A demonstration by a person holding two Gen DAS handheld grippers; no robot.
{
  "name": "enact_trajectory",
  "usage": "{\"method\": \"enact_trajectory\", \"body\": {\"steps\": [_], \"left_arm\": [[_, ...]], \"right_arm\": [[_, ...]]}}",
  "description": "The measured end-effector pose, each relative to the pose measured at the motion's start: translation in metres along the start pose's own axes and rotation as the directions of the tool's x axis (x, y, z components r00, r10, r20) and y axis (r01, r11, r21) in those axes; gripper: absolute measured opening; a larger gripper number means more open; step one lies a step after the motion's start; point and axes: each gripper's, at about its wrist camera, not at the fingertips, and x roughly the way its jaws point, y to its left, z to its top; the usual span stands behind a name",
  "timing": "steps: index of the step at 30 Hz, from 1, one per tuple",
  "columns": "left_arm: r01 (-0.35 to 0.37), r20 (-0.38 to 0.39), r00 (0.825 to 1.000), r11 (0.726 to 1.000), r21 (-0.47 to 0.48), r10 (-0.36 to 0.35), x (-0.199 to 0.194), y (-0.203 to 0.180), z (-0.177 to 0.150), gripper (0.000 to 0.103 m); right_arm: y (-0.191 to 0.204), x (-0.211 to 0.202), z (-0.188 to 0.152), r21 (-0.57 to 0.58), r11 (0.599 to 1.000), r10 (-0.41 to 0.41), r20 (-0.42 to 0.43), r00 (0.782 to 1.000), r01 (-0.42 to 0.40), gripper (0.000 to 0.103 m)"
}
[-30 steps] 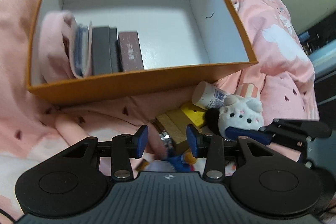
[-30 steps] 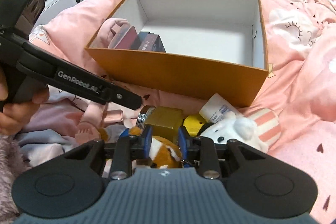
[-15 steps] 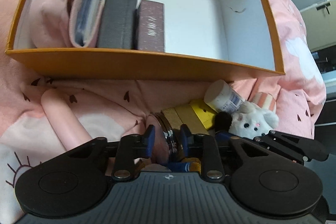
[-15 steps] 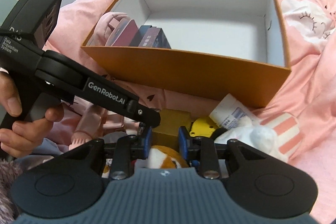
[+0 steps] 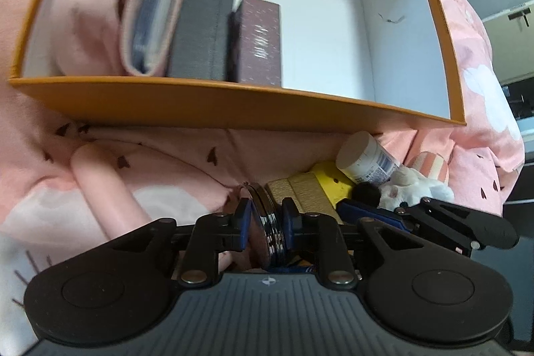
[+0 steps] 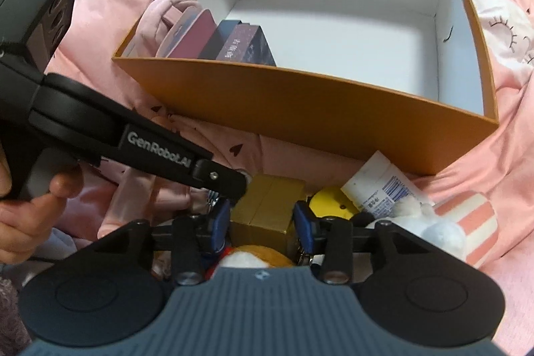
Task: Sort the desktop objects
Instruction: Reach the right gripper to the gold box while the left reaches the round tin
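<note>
Left wrist view: your left gripper has just closed on a round metal compact, standing on edge among clutter on the pink bedding in front of the orange box. The thin rim could twist out as you lift.

Right wrist view: your right gripper has just been opening, and its jaws now straddle a gold box without pressing it (the other gripper crowds close, so they could collide). Only this view shows the hand and the orange-and-white plush.
</note>
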Motion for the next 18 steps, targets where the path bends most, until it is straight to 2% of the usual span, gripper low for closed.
{"method": "enact_trajectory", "body": {"steps": [7,13,15,18], "left_arm": [[-0.007,-0.014,1.000,1.000,-0.004,0.007,0.004,0.002,0.003,0.023],[-0.043,-0.022,0.999,0.999,0.009,0.043,0.006,0.003,0.006,0.023],[-0.037,-0.027,0.999,0.999,0.007,0.037,0.008,0.000,0.009,0.023],[-0.007,-0.027,1.000,1.000,0.001,0.007,0.006,0.002,0.010,0.023]], "right_arm": [[-0.009,0.016,0.025,0.004,0.999,0.039,-0.158,0.987,-0.039,0.048],[-0.006,0.038,0.039,-0.001,0.999,0.041,-0.289,0.957,-0.044,0.057],[-0.008,0.044,0.040,0.015,0.999,0.037,-0.313,0.949,-0.034,0.057],[-0.011,0.036,0.036,0.034,0.999,0.045,-0.300,0.953,-0.036,0.054]]}}
